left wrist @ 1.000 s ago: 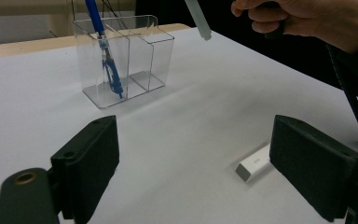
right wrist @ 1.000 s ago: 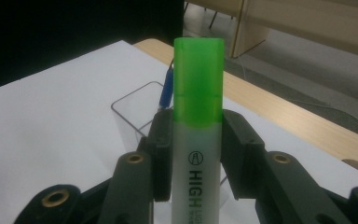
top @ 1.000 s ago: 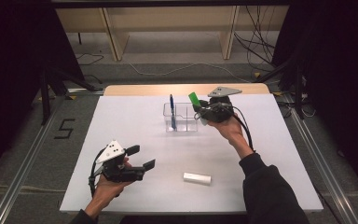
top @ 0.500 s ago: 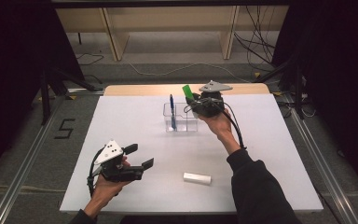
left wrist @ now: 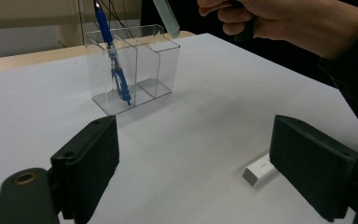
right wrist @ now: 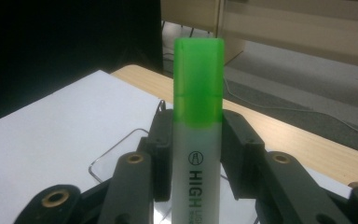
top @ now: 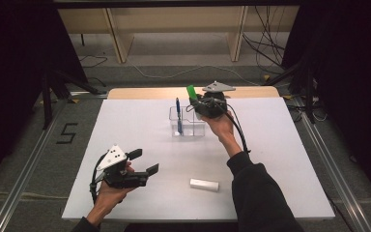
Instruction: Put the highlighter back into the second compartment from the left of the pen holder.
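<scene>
My right gripper (top: pixel 198 102) is shut on a green-capped highlighter (top: pixel 192 92), held tilted with the cap up, just above the right end of a clear compartment holder (top: pixel 188 126). In the right gripper view both jaws press the highlighter's (right wrist: pixel 199 121) white barrel below its cap. Its lower end (left wrist: pixel 166 18) hangs over the holder's (left wrist: pixel 135 65) back rim. A blue pen (top: pixel 178 115) leans in the left compartment. My left gripper (top: pixel 144 162) rests open near the front left, jaws wide apart (left wrist: pixel 200 163) with nothing between them.
A small white eraser-like block (top: pixel 204 184) lies on the white tabletop (top: pixel 280 159) near the front, right of my left gripper, also seen as the white block (left wrist: pixel 261 169). A wooden strip (top: pixel 145 92) edges the far side. Dark floor and cables surround the table.
My right hand has carried the highlighter leftward and a little farther back, from beside the holder to above its right end. The left gripper has stayed put.
</scene>
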The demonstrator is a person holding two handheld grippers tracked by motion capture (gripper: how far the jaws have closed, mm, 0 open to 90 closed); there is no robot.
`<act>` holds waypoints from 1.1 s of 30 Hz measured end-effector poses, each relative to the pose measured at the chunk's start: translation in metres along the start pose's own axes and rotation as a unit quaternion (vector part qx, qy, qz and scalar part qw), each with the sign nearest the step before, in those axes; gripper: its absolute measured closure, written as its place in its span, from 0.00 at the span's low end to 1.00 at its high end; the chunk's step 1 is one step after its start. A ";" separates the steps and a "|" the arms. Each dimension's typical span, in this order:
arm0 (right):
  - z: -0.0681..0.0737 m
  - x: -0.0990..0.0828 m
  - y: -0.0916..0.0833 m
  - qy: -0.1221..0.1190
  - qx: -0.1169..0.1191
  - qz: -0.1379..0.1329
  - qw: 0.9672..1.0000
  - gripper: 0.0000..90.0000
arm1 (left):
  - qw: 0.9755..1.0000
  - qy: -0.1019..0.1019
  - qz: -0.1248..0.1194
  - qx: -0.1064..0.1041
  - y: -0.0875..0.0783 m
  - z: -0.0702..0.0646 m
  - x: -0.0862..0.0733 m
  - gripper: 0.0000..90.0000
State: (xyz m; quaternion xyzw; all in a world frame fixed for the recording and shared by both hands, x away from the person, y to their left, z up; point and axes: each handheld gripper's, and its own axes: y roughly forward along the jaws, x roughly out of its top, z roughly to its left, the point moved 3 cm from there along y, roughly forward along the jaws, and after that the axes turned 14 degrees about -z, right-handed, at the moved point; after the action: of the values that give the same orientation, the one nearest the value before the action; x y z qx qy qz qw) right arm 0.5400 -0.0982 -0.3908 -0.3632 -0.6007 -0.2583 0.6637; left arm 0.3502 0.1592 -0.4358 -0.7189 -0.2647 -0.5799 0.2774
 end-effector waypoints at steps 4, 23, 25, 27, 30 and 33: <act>0.002 0.000 0.003 0.005 -0.004 0.000 1.000 0.75 | 1.000 0.001 0.000 -0.001 0.000 -0.001 0.000 0.17; 0.013 0.000 0.019 -0.008 -0.010 0.000 1.000 0.75 | 1.000 0.002 -0.001 -0.001 -0.001 -0.001 0.001 0.17; 0.014 0.000 0.020 -0.007 -0.012 0.000 1.000 0.75 | 1.000 0.003 -0.001 -0.002 -0.001 -0.001 0.001 0.17; 0.014 -0.001 0.022 -0.011 -0.012 0.000 1.000 0.75 | 1.000 0.003 -0.001 -0.002 -0.001 -0.001 0.001 0.17; 0.015 -0.002 0.024 -0.012 -0.012 0.002 1.000 0.75 | 1.000 0.003 0.000 -0.002 0.000 -0.002 0.001 0.17; 0.015 -0.003 0.025 -0.011 -0.014 0.003 1.000 0.75 | 1.000 0.003 0.000 -0.003 0.000 -0.002 0.001 0.17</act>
State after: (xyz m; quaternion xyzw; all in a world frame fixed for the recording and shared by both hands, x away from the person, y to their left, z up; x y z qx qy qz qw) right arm 0.5498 -0.0711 -0.3982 -0.3772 -0.6030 -0.2610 0.6526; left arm 0.3487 0.1582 -0.4348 -0.7179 -0.2624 -0.5827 0.2760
